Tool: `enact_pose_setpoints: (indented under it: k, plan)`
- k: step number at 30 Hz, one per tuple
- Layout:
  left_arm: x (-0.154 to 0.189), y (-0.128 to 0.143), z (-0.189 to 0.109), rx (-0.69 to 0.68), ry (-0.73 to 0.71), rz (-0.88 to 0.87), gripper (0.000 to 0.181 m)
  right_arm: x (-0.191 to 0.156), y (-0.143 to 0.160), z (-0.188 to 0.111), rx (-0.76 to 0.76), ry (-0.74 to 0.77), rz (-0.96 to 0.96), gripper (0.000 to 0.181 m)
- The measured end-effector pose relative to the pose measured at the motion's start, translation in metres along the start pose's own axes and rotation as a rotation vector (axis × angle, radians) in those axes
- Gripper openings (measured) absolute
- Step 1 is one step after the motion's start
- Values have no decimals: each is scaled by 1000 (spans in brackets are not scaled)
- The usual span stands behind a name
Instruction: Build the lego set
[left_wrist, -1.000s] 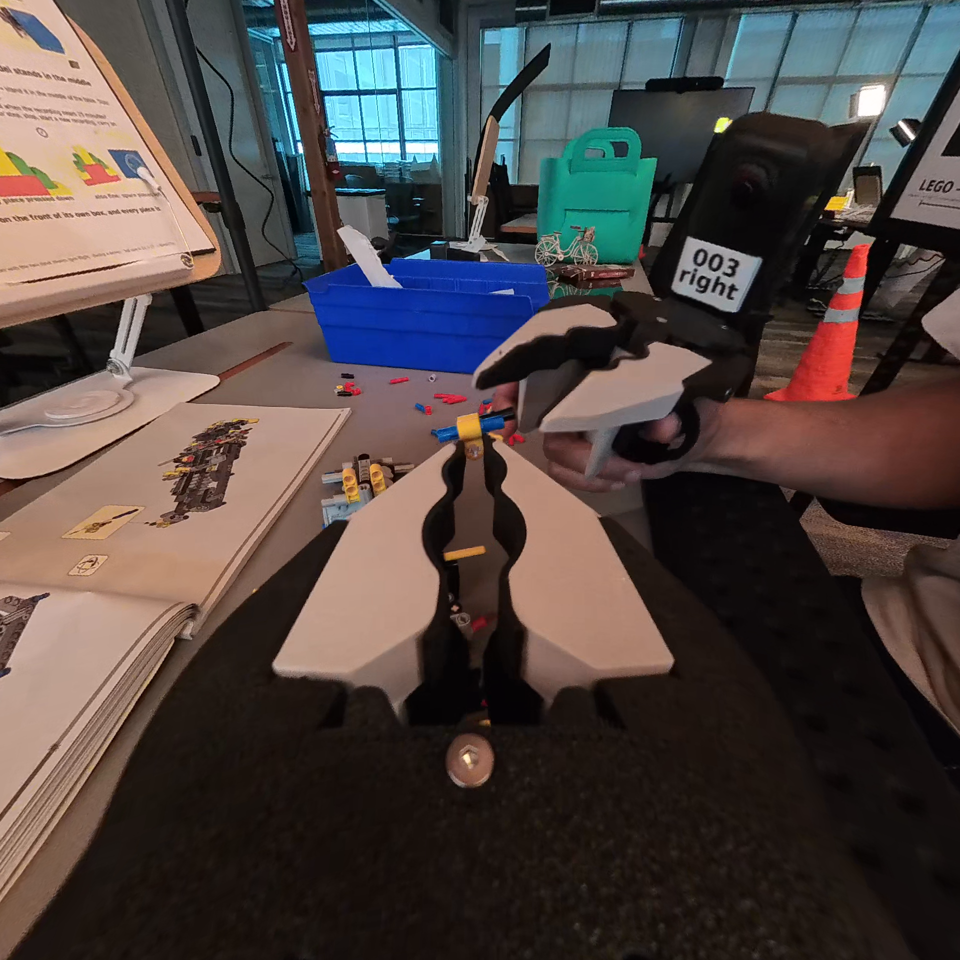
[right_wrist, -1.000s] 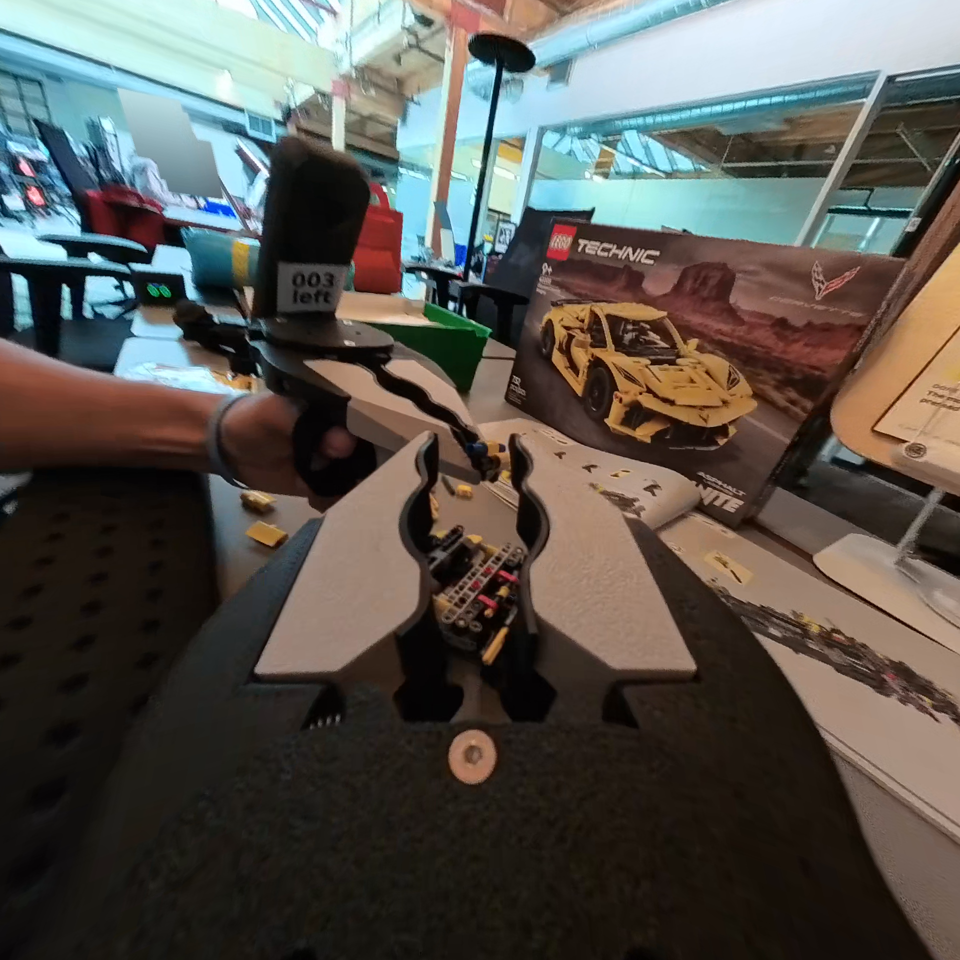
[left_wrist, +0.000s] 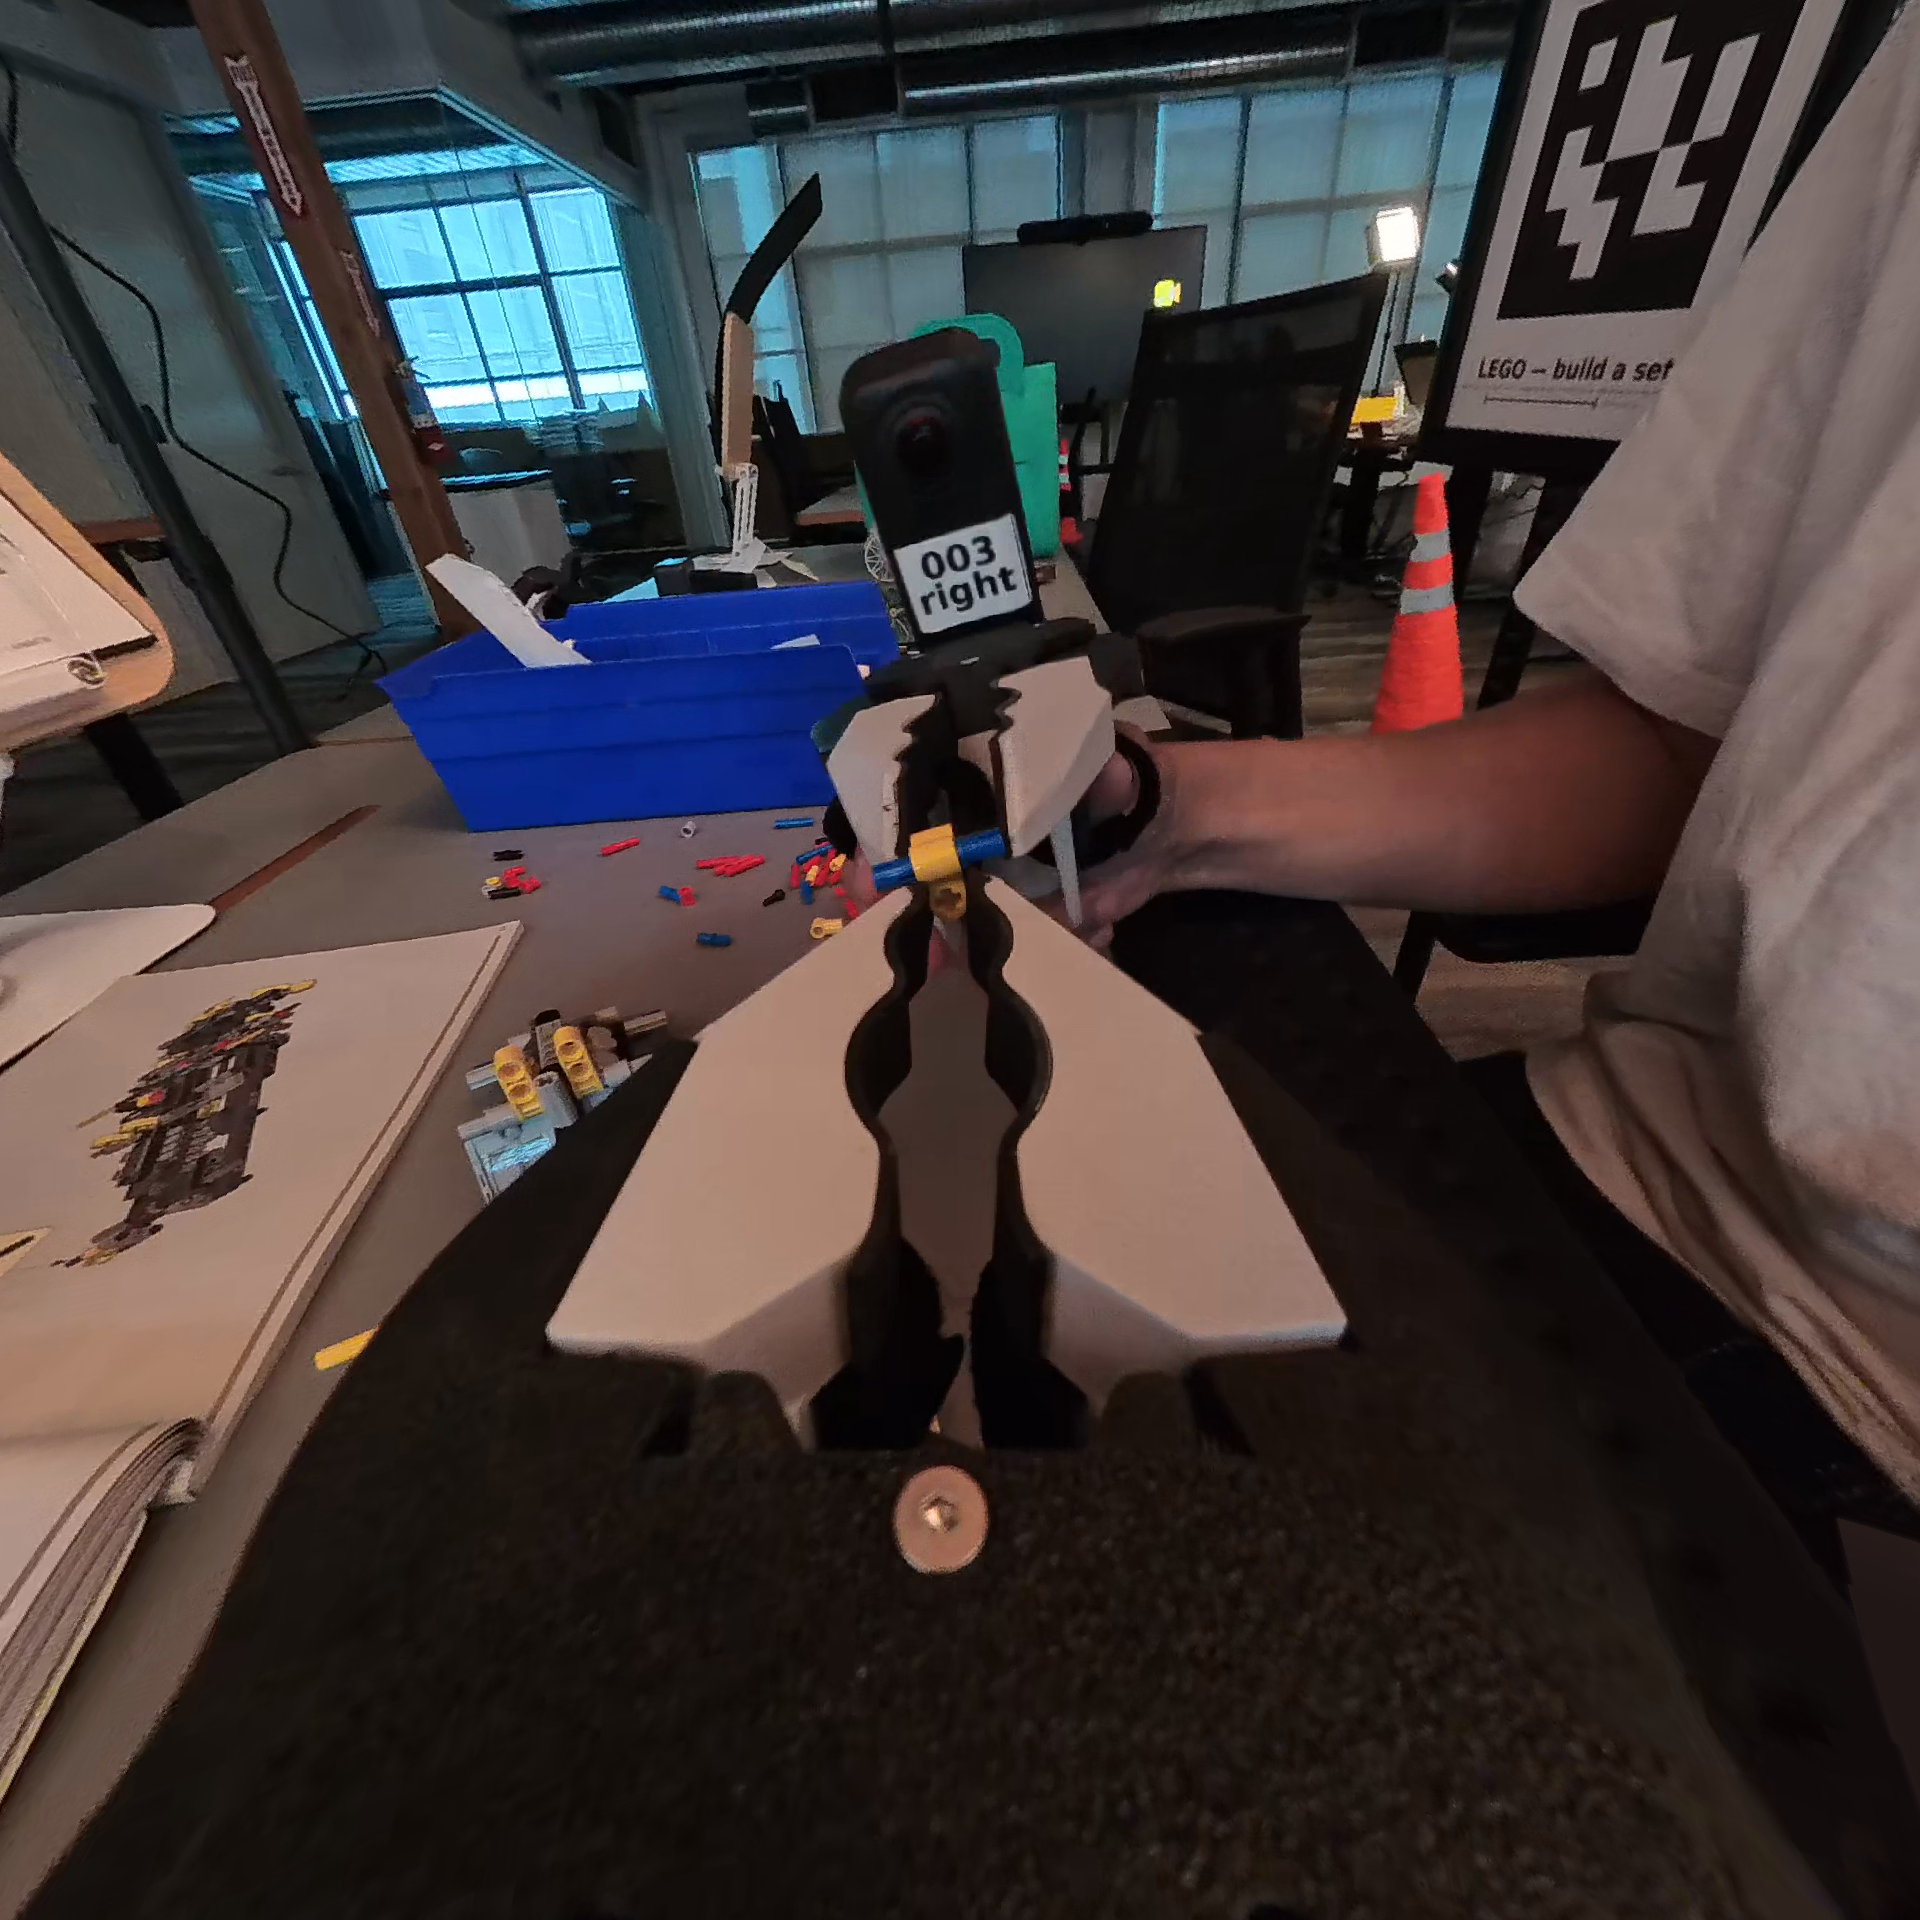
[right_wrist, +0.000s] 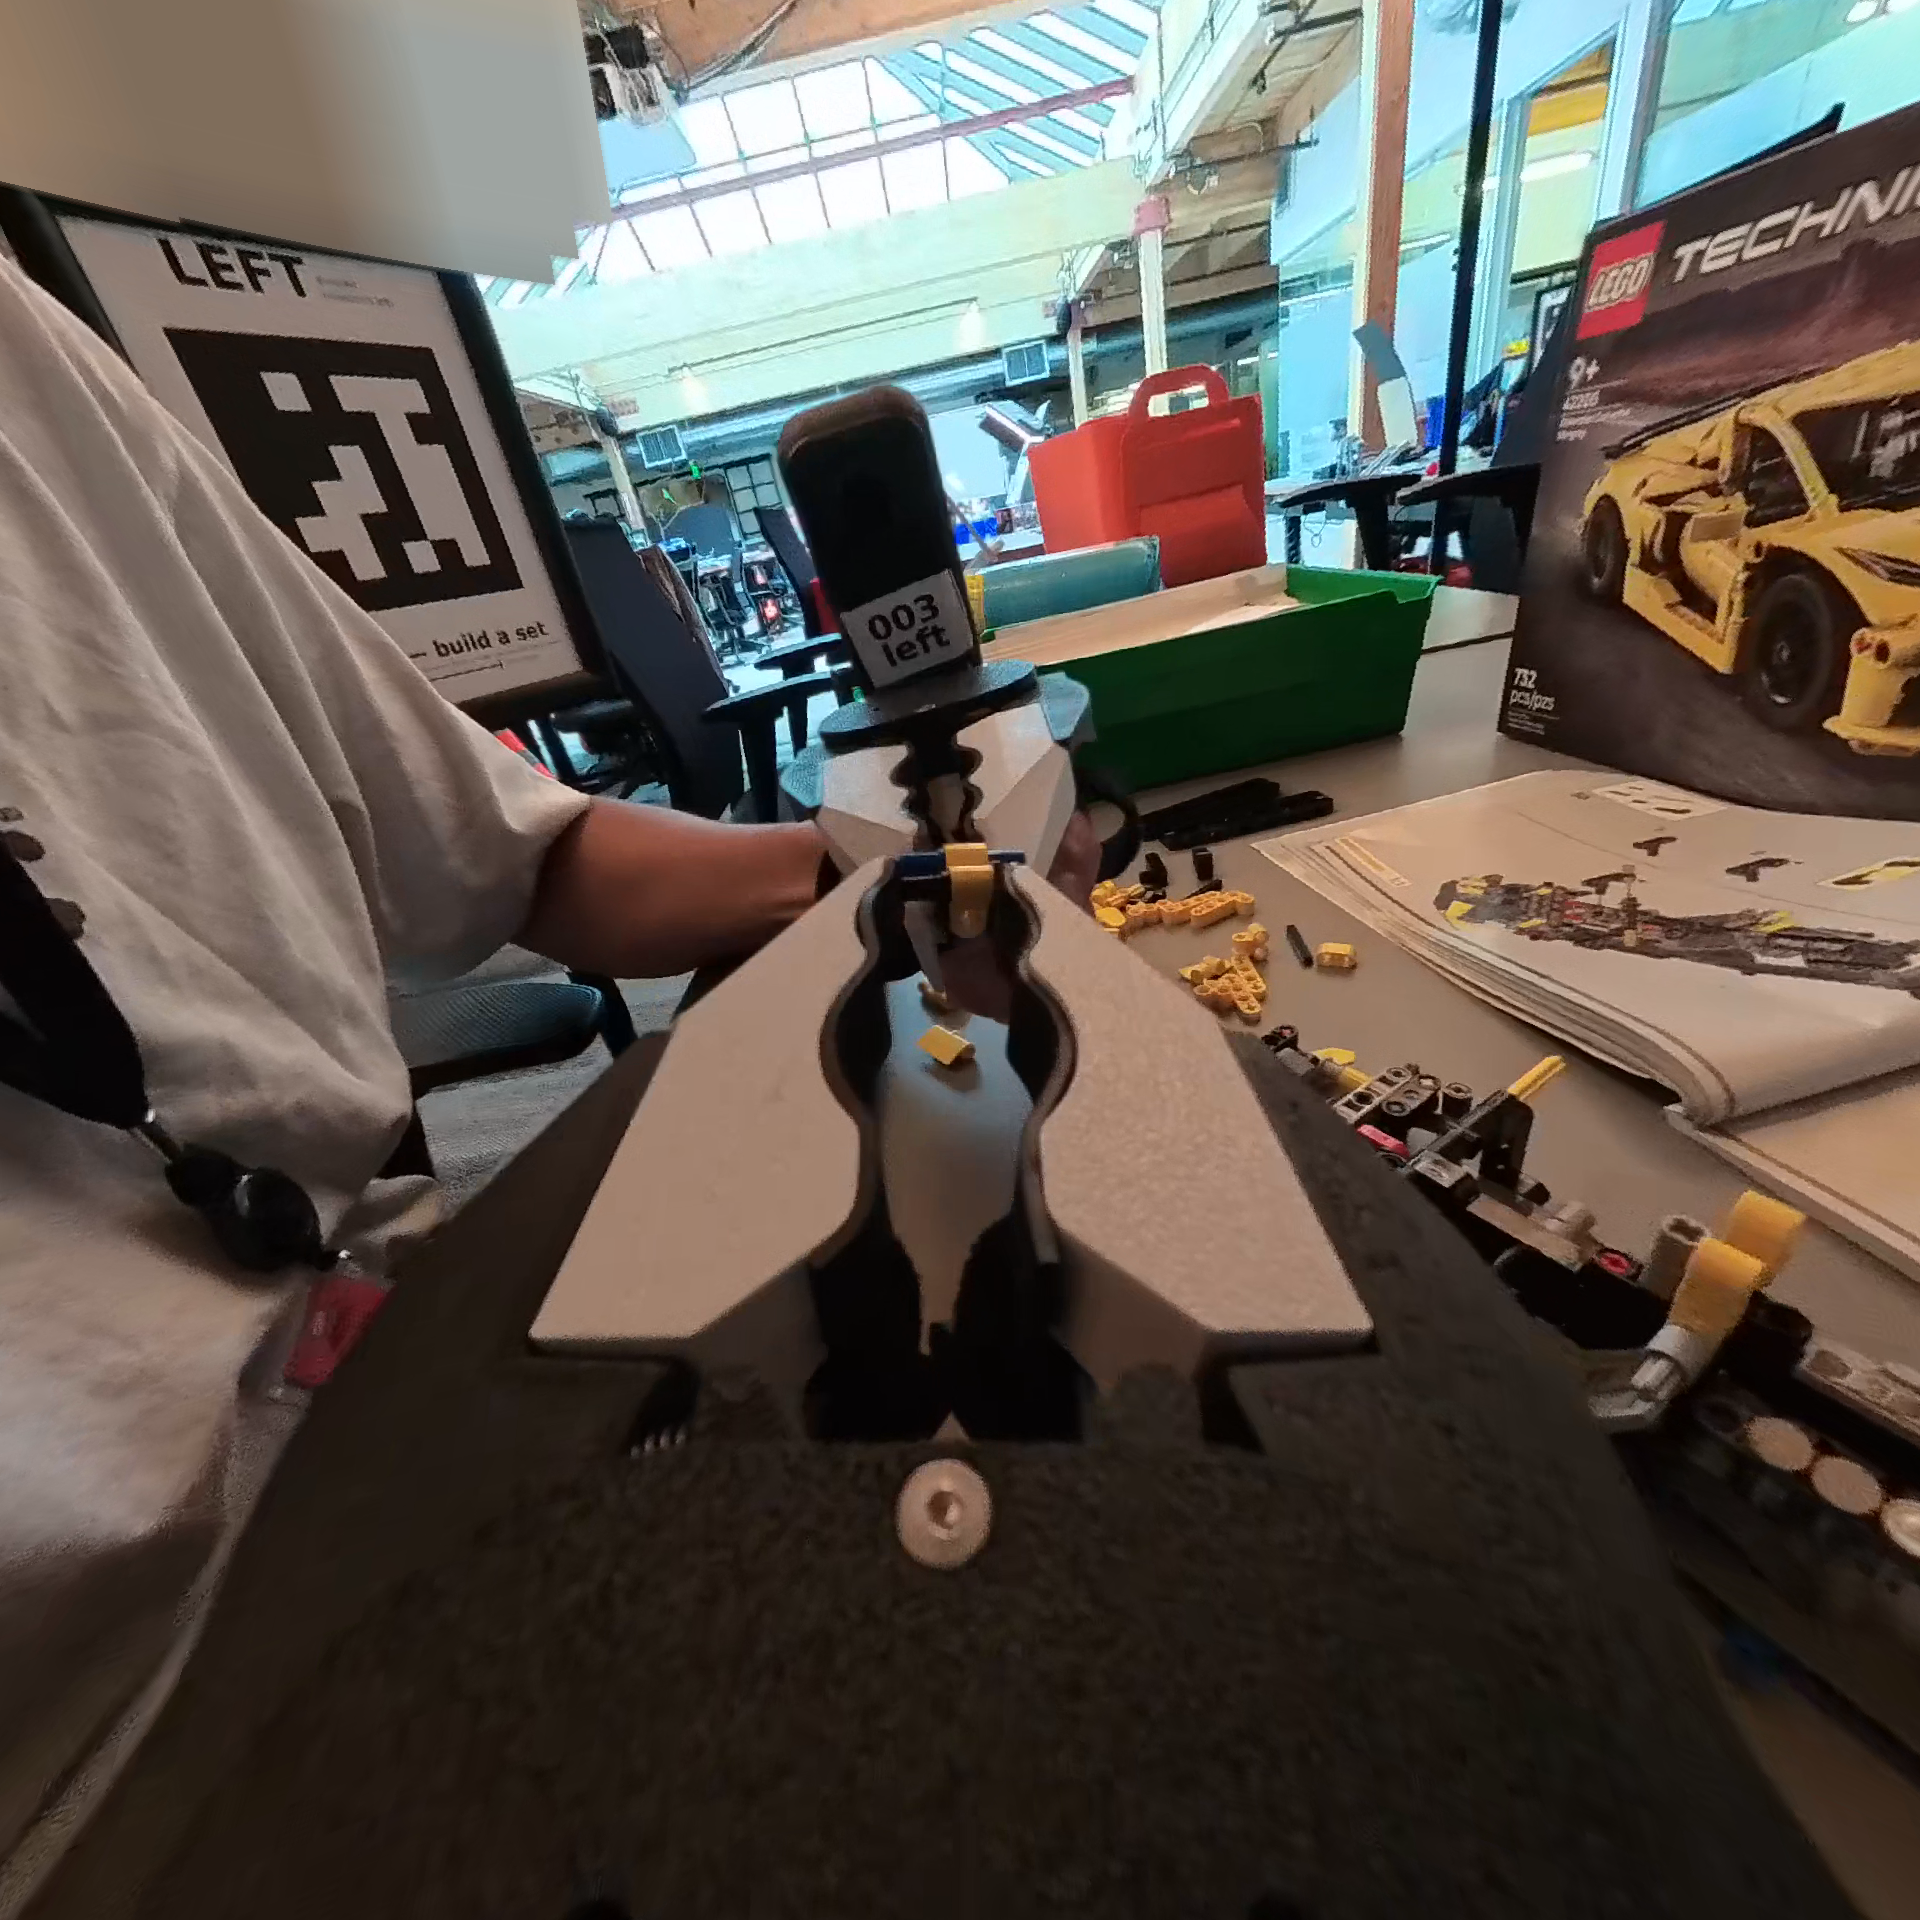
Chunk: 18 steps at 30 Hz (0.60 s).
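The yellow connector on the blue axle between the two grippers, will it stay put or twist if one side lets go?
Probably stiff and very light: the yellow connector is small hard plastic. It may pivot, since the left gripper pinches only its lower tab. The thin, smooth-looking blue axle could slip through the connector if the right gripper lets go.

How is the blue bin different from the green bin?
The blue bin is deep with tall walls; the green bin is shallower and wider. The blue bin has loose red and blue pieces on the table in front of it; the green bin has black pieces in front of it. A white sheet pokes up out of the blue bin; paper lies flat in the green bin. Both are plastic and stand on the table.
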<state>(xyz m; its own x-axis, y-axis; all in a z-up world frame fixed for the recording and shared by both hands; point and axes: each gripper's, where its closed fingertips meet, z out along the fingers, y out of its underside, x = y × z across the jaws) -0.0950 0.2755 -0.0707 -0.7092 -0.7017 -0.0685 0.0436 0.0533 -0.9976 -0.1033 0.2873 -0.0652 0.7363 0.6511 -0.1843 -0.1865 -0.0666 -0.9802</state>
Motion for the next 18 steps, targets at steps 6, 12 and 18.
enact_pose_setpoints:
  k: [6, 12, 18]
  plan:
    - [-3, 2, -1, -13, -16, 8, 7, 5, 0, 0, 2, 26, -3, 18]
    - [-11, 4, -1, -38, -80, 61, 7, 15, 0, -1, -1, 108, -70, 25]
    - [-16, 8, -1, -69, -120, 98, 7, 18, 3, -1, -23, 126, -110, 18]
